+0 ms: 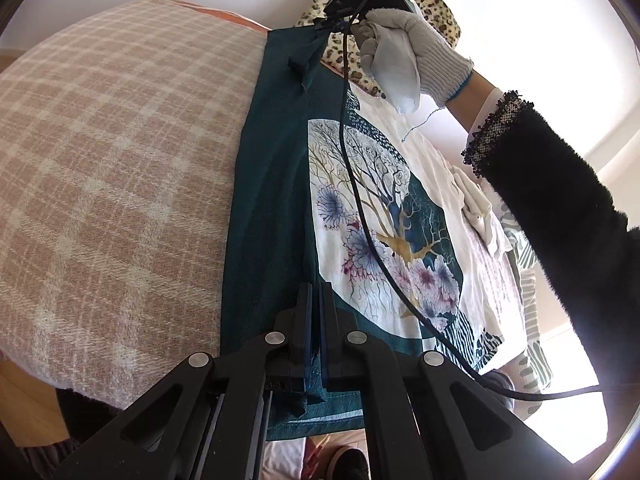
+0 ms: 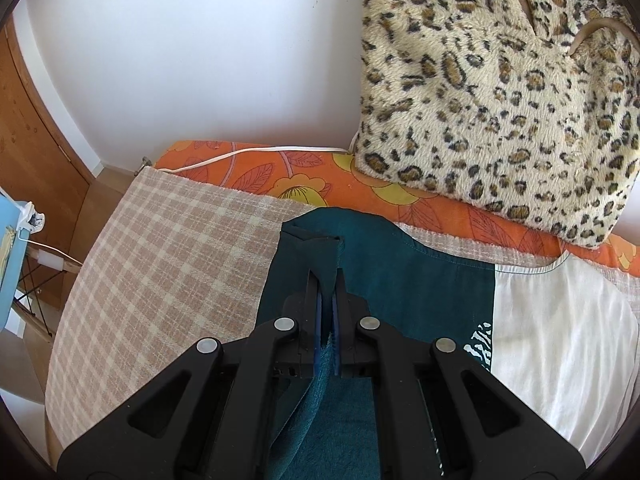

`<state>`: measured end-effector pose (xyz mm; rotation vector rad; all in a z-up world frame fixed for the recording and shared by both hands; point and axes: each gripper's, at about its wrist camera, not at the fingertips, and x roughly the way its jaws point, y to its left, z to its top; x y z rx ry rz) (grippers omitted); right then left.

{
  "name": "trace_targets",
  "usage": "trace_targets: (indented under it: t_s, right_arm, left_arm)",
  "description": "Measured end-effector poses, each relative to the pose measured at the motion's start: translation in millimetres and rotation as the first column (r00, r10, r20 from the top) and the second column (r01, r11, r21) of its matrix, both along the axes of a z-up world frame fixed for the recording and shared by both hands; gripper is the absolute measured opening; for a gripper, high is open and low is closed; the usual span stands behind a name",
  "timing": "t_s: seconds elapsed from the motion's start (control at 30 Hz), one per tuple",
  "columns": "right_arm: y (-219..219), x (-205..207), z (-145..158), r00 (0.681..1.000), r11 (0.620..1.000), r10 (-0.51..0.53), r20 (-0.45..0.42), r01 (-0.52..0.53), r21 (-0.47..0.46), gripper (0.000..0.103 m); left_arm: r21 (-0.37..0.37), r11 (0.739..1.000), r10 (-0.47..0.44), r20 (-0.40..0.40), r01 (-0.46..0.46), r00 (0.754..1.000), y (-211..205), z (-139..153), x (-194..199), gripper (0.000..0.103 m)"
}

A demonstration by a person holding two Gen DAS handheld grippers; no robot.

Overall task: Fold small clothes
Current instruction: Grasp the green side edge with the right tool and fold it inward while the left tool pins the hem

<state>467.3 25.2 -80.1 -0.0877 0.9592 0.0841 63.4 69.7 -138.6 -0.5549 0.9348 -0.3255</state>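
A teal and white garment with a printed tree and flower picture lies on the plaid blanket. My left gripper is shut on the teal edge at the near end. My right gripper is shut on the teal fabric at the far end, with a fold of cloth pinched between its fingers. In the left wrist view the right gripper shows at the top, held by a gloved hand, with the teal corner hanging from it. The white part of the garment spreads to the right.
A leopard-print cushion leans on the wall behind. An orange floral sheet with a white cable runs along the back. A black cable hangs over the garment. White and striped clothes lie to the right.
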Motion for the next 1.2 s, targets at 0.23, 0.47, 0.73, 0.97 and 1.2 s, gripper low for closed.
trace_targets:
  t_s: [0.23, 0.47, 0.73, 0.97, 1.2]
  right_arm:
    - [-43, -9, 4, 0.998, 0.998, -0.063, -0.005, 0.063, -0.009, 0.004]
    - [-76, -16, -1, 0.993, 0.994, -0.113, -0.017, 0.113, -0.010, 0.004]
    - [-97, -23, -3, 0.990, 0.990, -0.140, -0.017, 0.140, -0.032, 0.004]
    - [-111, -26, -11, 0.986, 0.986, -0.166, -0.026, 0.165, -0.030, 0.004]
    - [-121, -27, -34, 0.980, 0.983, -0.185, -0.070, 0.183, -0.030, 0.005]
  left_arm:
    - [-0.008, 0.998, -0.058, -0.010, 0.058, 0.998, -18, -1, 1, 0.001]
    - [0.010, 0.992, -0.123, -0.005, 0.123, 0.992, -45, 2, 4, 0.001]
    - [0.033, 0.984, -0.174, -0.004, 0.174, 0.985, -70, 2, 7, 0.001]
    - [0.069, 0.978, -0.195, -0.015, 0.195, 0.981, -75, -2, 6, 0.001]
    - [0.090, 0.970, -0.225, -0.023, 0.227, 0.974, -79, -2, 4, 0.001]
